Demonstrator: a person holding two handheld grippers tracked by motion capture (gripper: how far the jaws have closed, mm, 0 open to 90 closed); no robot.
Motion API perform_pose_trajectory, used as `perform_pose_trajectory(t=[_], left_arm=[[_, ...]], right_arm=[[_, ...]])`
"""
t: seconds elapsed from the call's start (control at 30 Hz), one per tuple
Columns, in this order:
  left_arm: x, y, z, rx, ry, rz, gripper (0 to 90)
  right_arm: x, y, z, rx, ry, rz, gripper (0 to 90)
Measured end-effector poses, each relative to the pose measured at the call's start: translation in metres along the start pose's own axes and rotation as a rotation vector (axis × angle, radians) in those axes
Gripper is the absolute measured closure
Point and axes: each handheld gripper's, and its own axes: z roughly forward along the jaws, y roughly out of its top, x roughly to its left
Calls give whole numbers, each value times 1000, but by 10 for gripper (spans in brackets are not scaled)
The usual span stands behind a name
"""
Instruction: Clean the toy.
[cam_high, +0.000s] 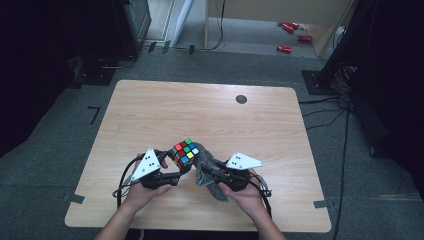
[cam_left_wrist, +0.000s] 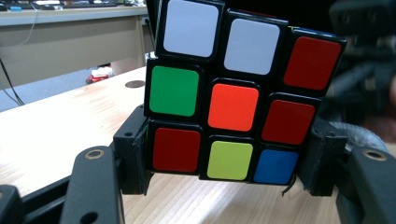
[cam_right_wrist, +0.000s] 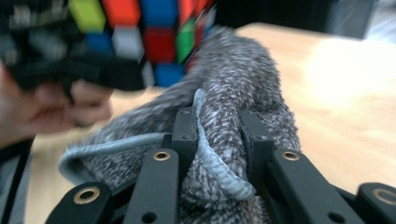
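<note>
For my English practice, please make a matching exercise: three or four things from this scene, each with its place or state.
Things:
1. puzzle cube
2. grey cloth
3. round black disc
4. red cans

Places or states:
A. on the floor beyond the table
B. clamped in the right gripper
C. clamped in the left gripper
D. lying on the far tabletop

Pairs: 1-C, 2-B, 3-D, 4-A

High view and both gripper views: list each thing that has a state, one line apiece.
Puzzle cube: scrambled, clamped off the table.
Grey cloth: bunched, pinched, against the cube.
Left hand-held gripper: shut on the cube.
Right hand-held gripper: shut on the cloth.
Table: bare wood, dark round disc near its far edge.
</note>
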Motion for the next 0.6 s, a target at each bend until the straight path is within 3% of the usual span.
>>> perform_pose_trajectory(t=[0.07,0.17,0.33,0.5,0.6], left_arm=[[0,-1,1,7,0,-1,346],[-1,-2,2,9,-5,-3,346],[-1,-1,3,6,10,-5,346],[1,-2,3,13,21,-11,346],[1,-3,4,19,20,-12,346]], right_arm=[[-3,4,-9,-68,-40,10,723],[-4,8,-16,-123,-41,10,721],[1,0,-2,-28,-6,-25,717],[3,-9,8,62,-19,-59,716],[-4,-7,3,38,-49,-37,718]])
